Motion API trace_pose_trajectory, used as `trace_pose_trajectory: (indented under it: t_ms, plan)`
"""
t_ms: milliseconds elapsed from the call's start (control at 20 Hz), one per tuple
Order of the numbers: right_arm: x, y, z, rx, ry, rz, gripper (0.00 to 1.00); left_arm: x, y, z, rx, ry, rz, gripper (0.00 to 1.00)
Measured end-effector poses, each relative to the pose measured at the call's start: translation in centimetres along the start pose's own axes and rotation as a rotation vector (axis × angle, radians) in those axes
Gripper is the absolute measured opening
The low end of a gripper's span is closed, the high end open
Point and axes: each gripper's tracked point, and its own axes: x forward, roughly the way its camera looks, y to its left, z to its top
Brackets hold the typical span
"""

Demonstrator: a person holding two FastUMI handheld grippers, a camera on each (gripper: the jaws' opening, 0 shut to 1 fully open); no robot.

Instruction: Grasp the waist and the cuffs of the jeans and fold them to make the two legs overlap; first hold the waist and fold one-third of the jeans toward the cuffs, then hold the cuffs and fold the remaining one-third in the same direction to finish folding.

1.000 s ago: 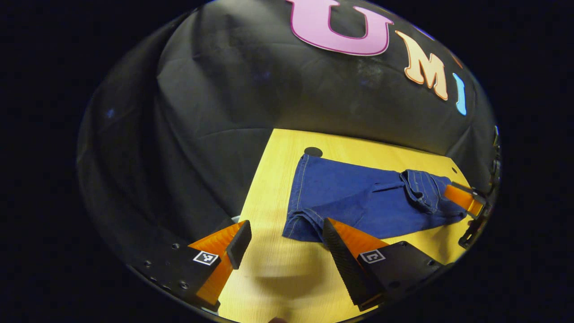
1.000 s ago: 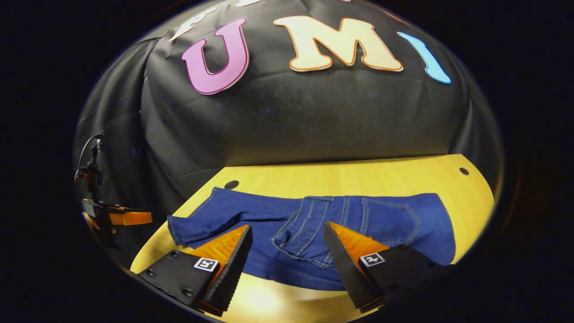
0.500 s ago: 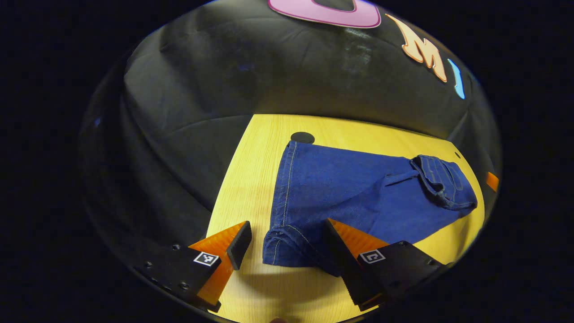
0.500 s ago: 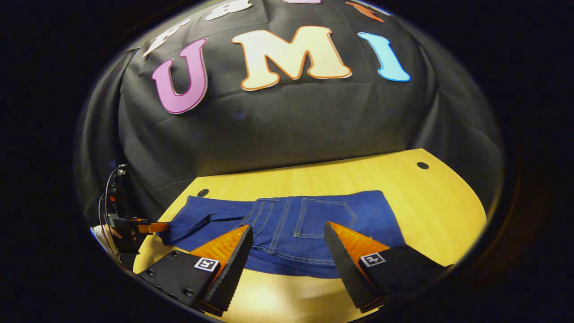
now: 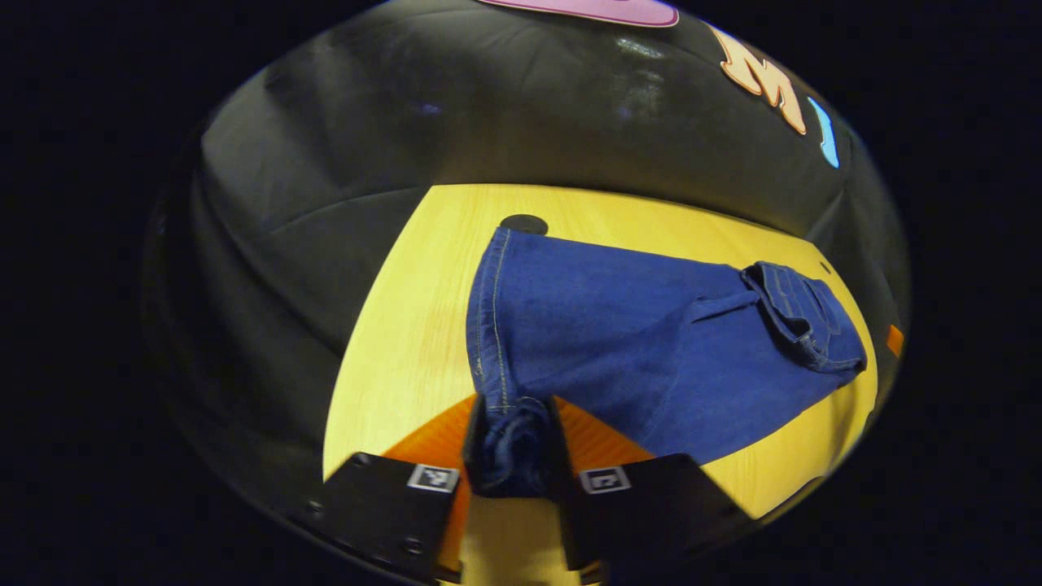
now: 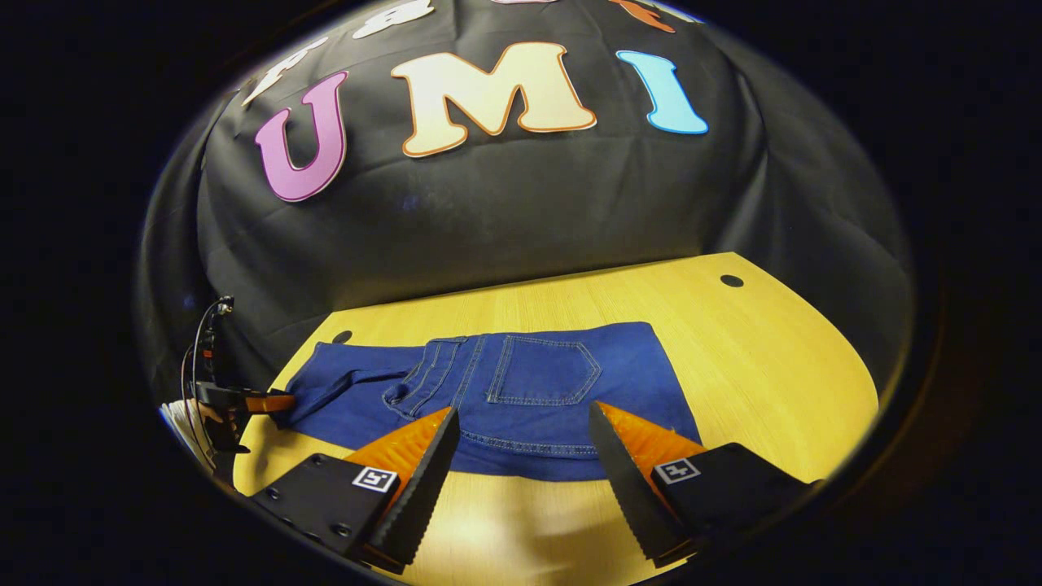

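The blue jeans (image 5: 651, 342) lie on the yellow wooden table (image 5: 407, 325), with the waist third folded over the legs (image 5: 802, 313). My left gripper (image 5: 514, 408) is shut on the bunched cuffs (image 5: 513, 448) at the near end. In the right gripper view the folded waist part with its back pocket (image 6: 541, 381) lies flat. My right gripper (image 6: 522, 415) stands open just in front of it, nothing between its fingers. The left gripper (image 6: 248, 401) shows at the far left of that view, at the cuff end.
The black cloth wall (image 6: 505, 220) closes off the back of the table. Round holes sit in the tabletop near the cuffs (image 5: 523, 224) and at the far right corner (image 6: 731, 281). Bare wood (image 6: 773, 366) lies to the right of the jeans.
My left gripper has moved forward onto the cuffs and shut on them. My right gripper has drawn back a little from the folded waist and stays open.
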Motion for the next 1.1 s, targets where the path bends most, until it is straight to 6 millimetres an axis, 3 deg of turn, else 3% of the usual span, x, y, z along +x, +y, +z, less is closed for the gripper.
trace_pose_trajectory:
  t_ms: [100,200,250,400,750,800,950,1100]
  plan:
    - [-0.1,-0.2,0.4,0.003,-0.012,0.005,0.98,0.0,-0.1,0.2,-0.009,-0.008,0.003,0.17]
    - [-0.3,-0.3,0.8,0.008,-0.022,0.018,0.94,-0.1,-0.1,0.4,-0.001,0.0,0.02,0.05]
    - [-0.4,-0.4,1.1,0.008,-0.03,0.023,0.99,-0.3,-0.1,0.6,0.0,0.004,0.032,0.01]
    - [-1.2,-1.3,1.8,0.012,-0.053,0.037,0.98,-2.0,-1.5,2.5,-0.034,-0.032,0.016,0.0]
    - [-3.1,-4.9,2.3,0.032,-0.045,0.066,0.98,-7.3,-8.7,10.3,-0.213,-0.166,-0.142,0.0]
    - [-3.5,-5.6,2.4,0.034,-0.043,0.071,0.94,-8.0,-9.7,11.2,-0.205,-0.181,-0.144,0.0]
    - [-4.5,-7.7,3.0,0.034,-0.044,0.084,0.98,-9.6,-12.0,13.1,-0.14,-0.215,-0.134,0.0]
    - [-5.5,-10.2,3.4,0.022,-0.046,0.086,0.98,-10.4,-15.8,15.2,-0.113,-0.243,-0.152,0.0]
